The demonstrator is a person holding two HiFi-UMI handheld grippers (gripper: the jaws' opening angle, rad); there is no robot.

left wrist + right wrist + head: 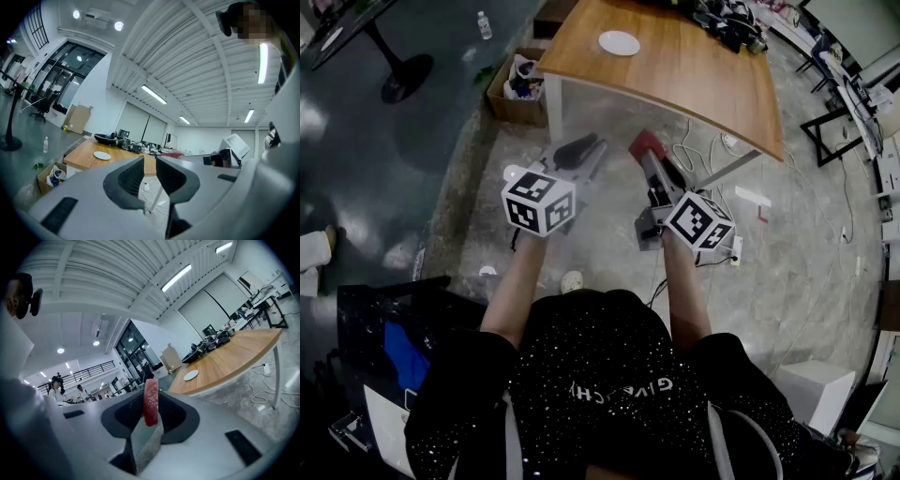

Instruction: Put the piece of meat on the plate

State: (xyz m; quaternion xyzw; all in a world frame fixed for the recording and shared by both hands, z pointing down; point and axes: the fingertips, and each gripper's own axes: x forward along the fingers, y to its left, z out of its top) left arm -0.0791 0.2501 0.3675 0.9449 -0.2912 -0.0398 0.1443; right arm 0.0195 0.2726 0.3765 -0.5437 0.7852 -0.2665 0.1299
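Low in my head view I see a black, white-speckled short-sleeved T-shirt (609,375) with white lettering. My grey left gripper (580,150) and right gripper (649,150) each bear a white cube (539,202) of black square markers.

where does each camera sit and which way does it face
Head view: on the person's head, facing steeply down at floor and table; shows both forearms, left gripper, right gripper, meat.
Left gripper view: rides the left gripper, facing along its empty, slightly parted jaws toward the table.
Right gripper view: rides the right gripper, facing along jaws clamped on the meat.
Shared: all three show the plate on the table.
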